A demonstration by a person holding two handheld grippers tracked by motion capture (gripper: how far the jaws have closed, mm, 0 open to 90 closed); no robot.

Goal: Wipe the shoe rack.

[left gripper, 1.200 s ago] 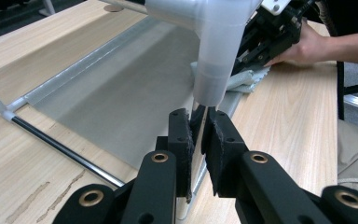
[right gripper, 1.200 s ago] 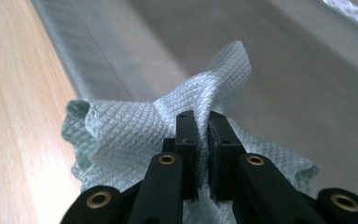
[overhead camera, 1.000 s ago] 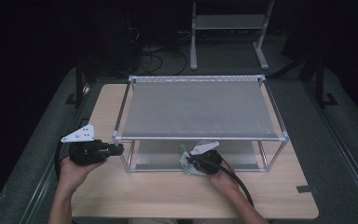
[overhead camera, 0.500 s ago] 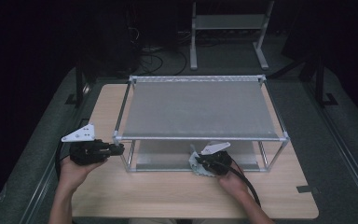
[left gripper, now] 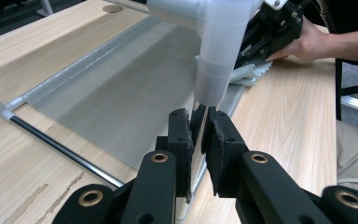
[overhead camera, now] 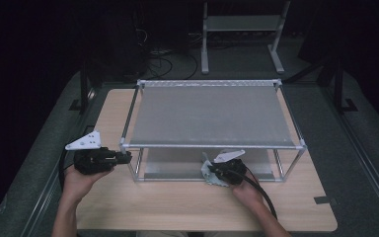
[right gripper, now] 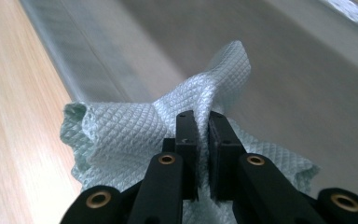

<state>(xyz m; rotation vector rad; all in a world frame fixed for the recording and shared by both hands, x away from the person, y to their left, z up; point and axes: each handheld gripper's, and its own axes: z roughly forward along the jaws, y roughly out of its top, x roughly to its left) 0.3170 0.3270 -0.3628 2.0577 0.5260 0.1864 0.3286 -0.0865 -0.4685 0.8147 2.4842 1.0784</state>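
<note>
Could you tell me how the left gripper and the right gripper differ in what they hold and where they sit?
The left gripper clamps the shelf frame's upright post at a front corner; the right gripper pinches a pale green cloth. The left sits outside the frame, the right at its lower shelf. Both are shut and hand-held.

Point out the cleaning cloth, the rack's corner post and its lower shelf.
cleaning cloth (right gripper: 121,135): right gripper view, quilted fold left of the jaws.
corner post (left gripper: 216,70): left gripper view, white sleeve under the joint.
lower shelf (left gripper: 121,98): left gripper view, grey panel middle.
</note>
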